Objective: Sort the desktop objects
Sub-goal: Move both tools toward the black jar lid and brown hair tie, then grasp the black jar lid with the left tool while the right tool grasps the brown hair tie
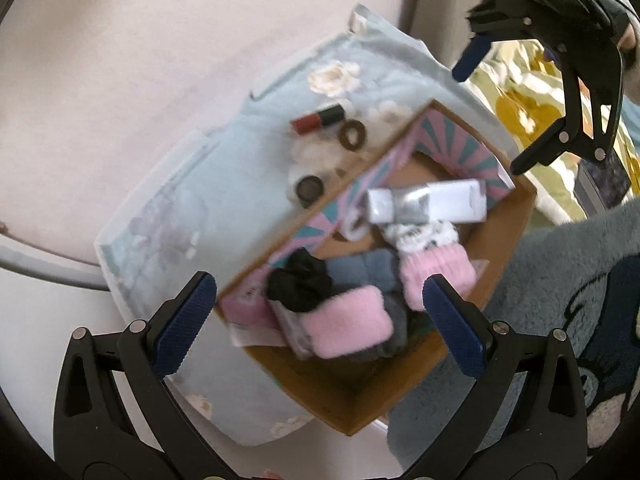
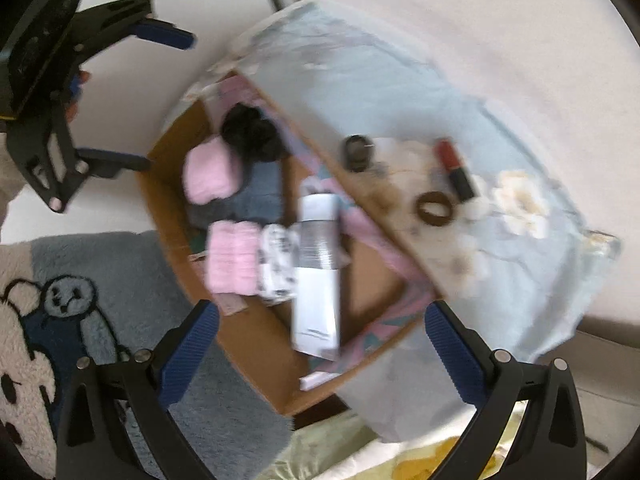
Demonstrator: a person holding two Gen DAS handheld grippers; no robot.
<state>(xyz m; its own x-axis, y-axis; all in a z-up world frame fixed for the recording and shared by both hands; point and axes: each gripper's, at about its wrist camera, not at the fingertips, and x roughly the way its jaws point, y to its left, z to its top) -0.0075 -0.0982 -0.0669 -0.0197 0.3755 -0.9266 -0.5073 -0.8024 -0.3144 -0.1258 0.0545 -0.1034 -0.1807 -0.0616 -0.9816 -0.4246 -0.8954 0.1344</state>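
Above the cardboard box (image 1: 492,288), left gripper (image 1: 320,320) and right gripper (image 2: 320,356) both gape wide, empty. Lipstick (image 1: 318,119), hair tie (image 1: 352,135), round compact (image 1: 309,189) lie outside on blue cloth (image 1: 192,216).

Soft, even daylight fills both views, without glare or hard shadows. Motion blur smears everything around the cardboard box (image 1: 496,248) (image 2: 256,364); fisheye bending and dark vignetting grow toward the edges.

A soft, pale blue cloth with white flowers (image 1: 224,208) covers the top. On it lie a red and black lipstick (image 1: 318,119), a brown hair ring (image 1: 353,135), a small round dark pot (image 1: 309,189) and an open brown cardboard box (image 1: 504,236).
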